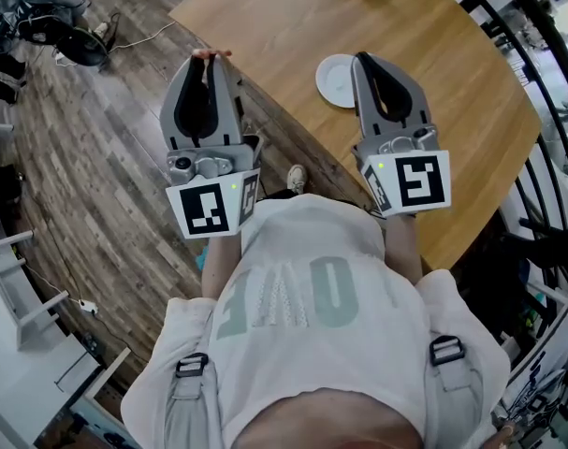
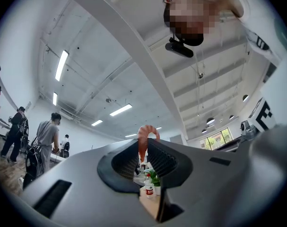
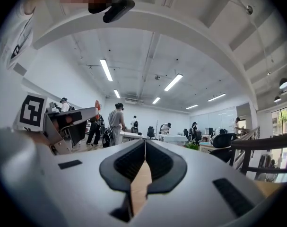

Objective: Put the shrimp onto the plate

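Note:
An orange-pink shrimp (image 1: 213, 53) sticks out from the tips of my left gripper (image 1: 210, 62), which is shut on it and held over the floor just off the table's near-left edge. The left gripper view shows the curled shrimp (image 2: 143, 135) pinched between the pads, pointing up toward the ceiling. A small white plate (image 1: 334, 82) lies on the round wooden table (image 1: 443, 73). My right gripper (image 1: 362, 60) is shut with nothing in it, its tips beside the plate's right rim. In the right gripper view the jaws (image 3: 144, 144) meet in a thin line.
Wood-plank floor (image 1: 106, 157) runs to the left, with cables and shoes (image 1: 73, 40) at the far left. A black railing (image 1: 546, 73) curves round the table's right side. Several people (image 3: 117, 122) stand among office desks in the distance. A water bottle (image 2: 149, 188) stands beyond the left jaws.

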`<action>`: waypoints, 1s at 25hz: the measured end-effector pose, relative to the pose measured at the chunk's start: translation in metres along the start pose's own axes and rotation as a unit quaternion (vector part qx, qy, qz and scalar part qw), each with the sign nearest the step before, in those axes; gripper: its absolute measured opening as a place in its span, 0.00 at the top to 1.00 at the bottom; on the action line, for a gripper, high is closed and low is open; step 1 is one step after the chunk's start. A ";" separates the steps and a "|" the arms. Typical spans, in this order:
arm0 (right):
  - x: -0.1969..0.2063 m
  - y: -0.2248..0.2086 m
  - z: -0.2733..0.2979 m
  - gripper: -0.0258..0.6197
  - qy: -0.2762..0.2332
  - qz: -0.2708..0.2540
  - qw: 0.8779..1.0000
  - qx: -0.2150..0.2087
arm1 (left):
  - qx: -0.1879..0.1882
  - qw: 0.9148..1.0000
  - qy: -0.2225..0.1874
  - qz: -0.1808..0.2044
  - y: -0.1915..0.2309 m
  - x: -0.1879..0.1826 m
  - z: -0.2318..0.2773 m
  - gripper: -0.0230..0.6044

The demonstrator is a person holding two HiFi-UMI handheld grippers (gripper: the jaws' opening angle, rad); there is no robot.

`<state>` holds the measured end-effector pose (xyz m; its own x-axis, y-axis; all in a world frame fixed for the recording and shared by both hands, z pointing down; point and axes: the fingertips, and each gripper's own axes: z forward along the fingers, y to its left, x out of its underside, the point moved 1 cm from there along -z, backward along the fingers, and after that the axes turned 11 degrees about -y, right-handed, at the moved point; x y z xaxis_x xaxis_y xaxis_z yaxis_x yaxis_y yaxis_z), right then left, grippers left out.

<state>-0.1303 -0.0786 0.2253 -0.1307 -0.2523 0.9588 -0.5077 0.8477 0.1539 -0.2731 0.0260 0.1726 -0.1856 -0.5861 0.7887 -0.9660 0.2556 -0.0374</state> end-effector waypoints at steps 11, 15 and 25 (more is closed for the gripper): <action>0.024 -0.057 0.011 0.93 0.019 0.023 0.996 0.089 | 0.069 0.995 0.049 -0.052 -0.026 0.066 0.047 0.87; 0.039 -0.088 0.002 0.93 0.033 0.035 0.993 0.107 | 0.095 0.992 0.068 -0.056 -0.059 0.087 0.062 0.87; 0.059 -0.136 -0.024 0.93 0.060 0.059 0.986 0.146 | 0.171 0.973 0.132 -0.085 -0.134 0.144 0.076 0.87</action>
<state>-0.0487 -0.1977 0.2671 -0.1102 -0.0877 0.9900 -0.7202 0.6935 -0.0187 -0.1839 -0.1506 0.2445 -0.0083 -0.3676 0.9300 -0.9904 -0.1256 -0.0585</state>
